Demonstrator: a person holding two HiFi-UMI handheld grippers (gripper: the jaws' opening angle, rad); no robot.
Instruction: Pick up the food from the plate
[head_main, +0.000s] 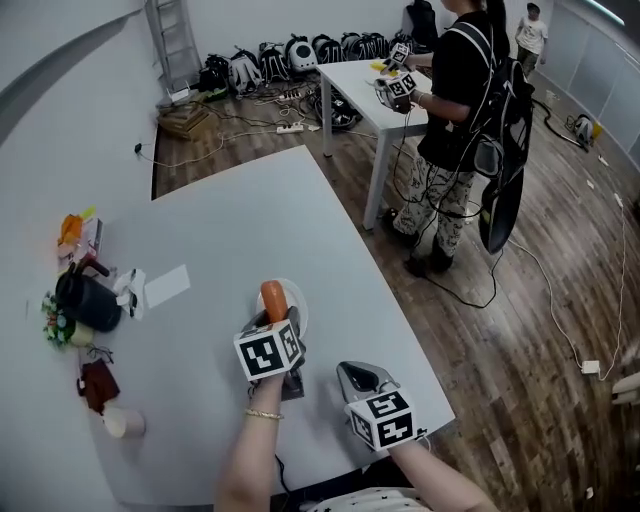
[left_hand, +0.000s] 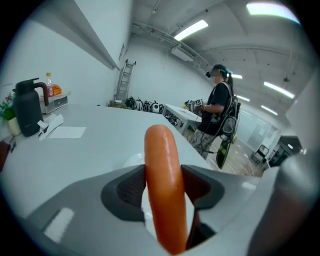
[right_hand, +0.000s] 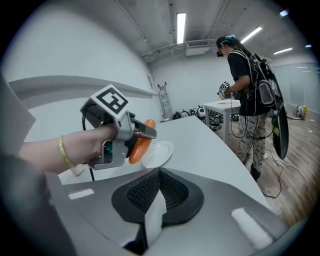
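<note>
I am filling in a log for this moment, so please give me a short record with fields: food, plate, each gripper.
food: sausage, orange, apparently lifted off the plate
left gripper: shut on sausage
plate: white, on table, nothing on it
right gripper: shut, nothing held, apart from plate

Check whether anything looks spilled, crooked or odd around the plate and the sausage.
Nothing stands out. The sausage is whole, clamped in the left gripper just above the white plate, which sits flat on the table with no spill. The right gripper is shut and empty.
</note>
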